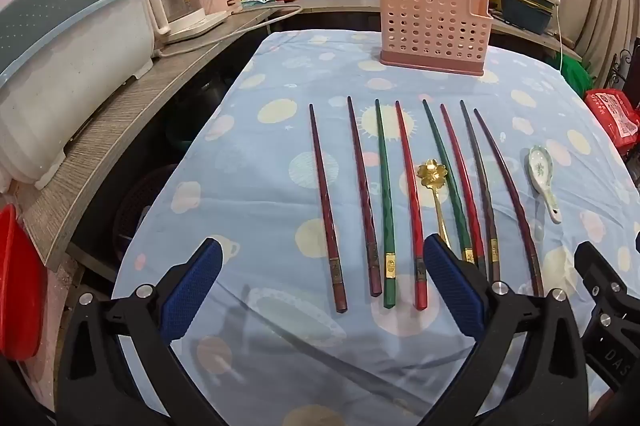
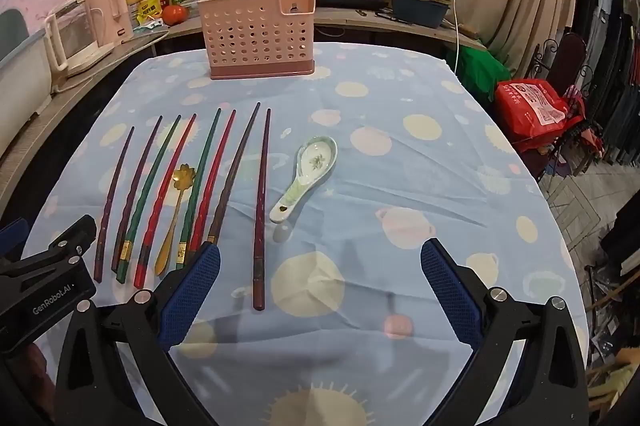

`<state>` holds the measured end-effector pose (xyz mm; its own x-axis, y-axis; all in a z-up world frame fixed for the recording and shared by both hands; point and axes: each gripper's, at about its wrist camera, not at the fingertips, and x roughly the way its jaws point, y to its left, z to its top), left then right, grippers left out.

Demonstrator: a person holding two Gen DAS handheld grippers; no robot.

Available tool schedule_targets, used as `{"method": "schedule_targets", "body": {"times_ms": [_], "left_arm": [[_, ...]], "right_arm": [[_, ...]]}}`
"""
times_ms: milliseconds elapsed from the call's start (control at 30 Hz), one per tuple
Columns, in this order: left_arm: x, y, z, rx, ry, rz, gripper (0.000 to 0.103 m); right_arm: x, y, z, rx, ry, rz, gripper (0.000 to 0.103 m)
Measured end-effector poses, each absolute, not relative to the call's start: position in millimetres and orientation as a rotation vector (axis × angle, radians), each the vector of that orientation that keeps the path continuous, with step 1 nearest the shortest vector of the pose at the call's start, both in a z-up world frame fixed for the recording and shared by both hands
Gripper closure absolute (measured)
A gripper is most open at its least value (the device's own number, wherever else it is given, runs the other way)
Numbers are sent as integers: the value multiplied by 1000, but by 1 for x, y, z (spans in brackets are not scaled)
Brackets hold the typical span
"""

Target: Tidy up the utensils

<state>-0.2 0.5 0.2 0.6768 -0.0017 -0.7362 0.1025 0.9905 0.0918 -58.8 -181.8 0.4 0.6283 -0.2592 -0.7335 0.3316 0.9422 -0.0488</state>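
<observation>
— Chopsticks (image 1: 390, 201), eight of them, lie in a row across the middle of the blue tablecloth (image 1: 248, 161), with a gold spoon (image 1: 434, 193) among them.

— And the ceramic spoon (image 2: 306, 173)?

— Right of the row, centre of the right wrist frame. The pink holder (image 1: 432, 29) stands upright near the top.

— The claws?

— The left gripper (image 1: 320, 266) gapes wide at the bottom, holding nothing; the right gripper (image 2: 320, 270) gapes wide too, empty.
</observation>
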Motion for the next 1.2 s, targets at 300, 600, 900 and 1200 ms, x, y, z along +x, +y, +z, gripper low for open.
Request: {"method": "schedule_targets", "body": {"times_ms": [300,600,900,1200], "left_arm": [[0,0,0,134,831,-58,7],[-3,-7,0,134,828,-53,7],[-1,2,0,126,830,-60,7],[1,4,2,125,829,-60,7]], "right_arm": [[-59,-181,2,96,826,-342,7],[-61,-181,3,91,814,-340,7],[-62,-183,3,96,810,-342,7],[-62,-183,3,96,808,-342,7]]}}
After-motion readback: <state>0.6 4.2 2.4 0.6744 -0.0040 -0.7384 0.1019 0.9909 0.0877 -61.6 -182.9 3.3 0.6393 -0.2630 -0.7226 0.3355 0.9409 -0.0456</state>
